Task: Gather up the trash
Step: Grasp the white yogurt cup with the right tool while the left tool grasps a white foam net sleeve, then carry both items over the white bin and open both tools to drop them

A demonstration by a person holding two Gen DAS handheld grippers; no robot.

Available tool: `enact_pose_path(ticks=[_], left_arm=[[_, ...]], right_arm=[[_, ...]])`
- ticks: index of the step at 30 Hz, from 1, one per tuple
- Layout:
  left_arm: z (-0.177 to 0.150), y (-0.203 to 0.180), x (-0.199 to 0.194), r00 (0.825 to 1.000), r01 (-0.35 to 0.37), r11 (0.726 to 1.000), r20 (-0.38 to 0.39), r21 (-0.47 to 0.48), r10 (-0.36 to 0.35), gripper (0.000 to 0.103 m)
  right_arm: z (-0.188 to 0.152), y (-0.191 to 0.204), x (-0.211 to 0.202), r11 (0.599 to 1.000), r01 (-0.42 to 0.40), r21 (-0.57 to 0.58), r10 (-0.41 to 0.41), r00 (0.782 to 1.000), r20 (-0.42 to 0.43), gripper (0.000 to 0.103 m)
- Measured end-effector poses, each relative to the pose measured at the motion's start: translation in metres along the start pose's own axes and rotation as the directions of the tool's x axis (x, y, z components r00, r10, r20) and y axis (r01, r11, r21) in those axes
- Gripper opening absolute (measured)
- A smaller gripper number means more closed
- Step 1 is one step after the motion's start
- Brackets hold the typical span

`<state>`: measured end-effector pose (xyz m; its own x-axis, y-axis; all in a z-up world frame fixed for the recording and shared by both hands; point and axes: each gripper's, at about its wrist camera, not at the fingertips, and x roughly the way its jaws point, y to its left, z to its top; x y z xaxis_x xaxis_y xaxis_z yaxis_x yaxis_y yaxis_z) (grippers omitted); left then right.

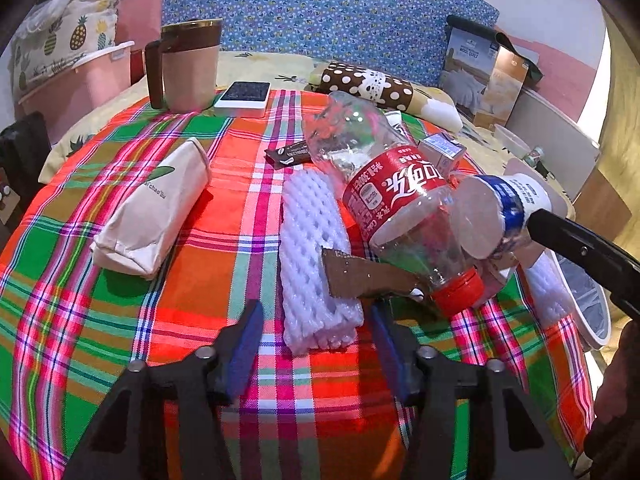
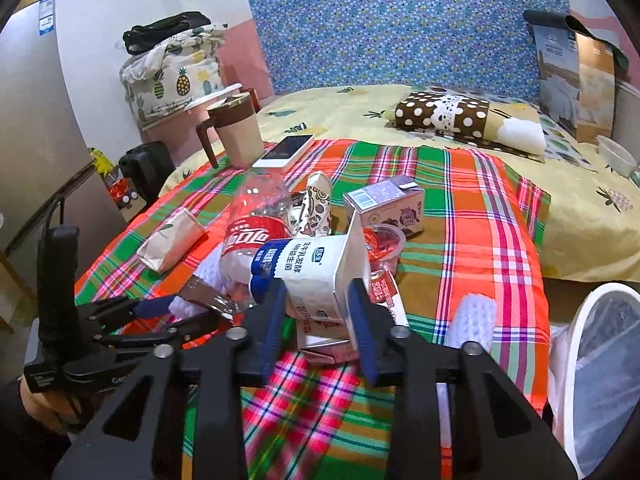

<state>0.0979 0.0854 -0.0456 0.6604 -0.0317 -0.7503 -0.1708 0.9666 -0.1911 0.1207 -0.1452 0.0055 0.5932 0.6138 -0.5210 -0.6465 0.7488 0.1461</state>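
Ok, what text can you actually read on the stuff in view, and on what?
"WOOL QUILT": quilt package by the wall.
"chao'liu" (partial): tissue pack.
"300": label of the cola bottle; its small print is blurred.
Chinese print on the yogurt cup: not reliably readable.
Purple carton: too small.

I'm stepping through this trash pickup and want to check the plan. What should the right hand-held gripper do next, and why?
Probably lift and carry it right to the white bin. The right hand-held gripper is already shut on the white yogurt cup, with both blue pads against its sides, and the bin stands open beside the table's right edge.
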Motion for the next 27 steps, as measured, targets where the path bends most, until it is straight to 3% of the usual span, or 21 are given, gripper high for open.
enact_pose_path(ticks=[4,7,27], left_arm=[[-0.002,0.002,-0.002,1.0,-0.005,1.0,0.002,-0.016,0.005,0.03],[-0.004,0.004,-0.007,1.0,-0.021,0.999,0.012,-0.025,0.021,0.026],[-0.019,0.011,-0.07,0.988,-0.09,0.995,0.123,-0.038,0.095,0.022]], right_arm=[[0.0,0.001,0.002,1.0,-0.007,-0.004,0.007,1.0,-0.007,0.013],[0.0,0.003,0.0,1.0,-0.011,-0.01,0.011,1.0,-0.005,0.01],[-0.009,0.012,-0.03,1.0,-0.015,-0.003,0.015,0.999,0.049,0.01]])
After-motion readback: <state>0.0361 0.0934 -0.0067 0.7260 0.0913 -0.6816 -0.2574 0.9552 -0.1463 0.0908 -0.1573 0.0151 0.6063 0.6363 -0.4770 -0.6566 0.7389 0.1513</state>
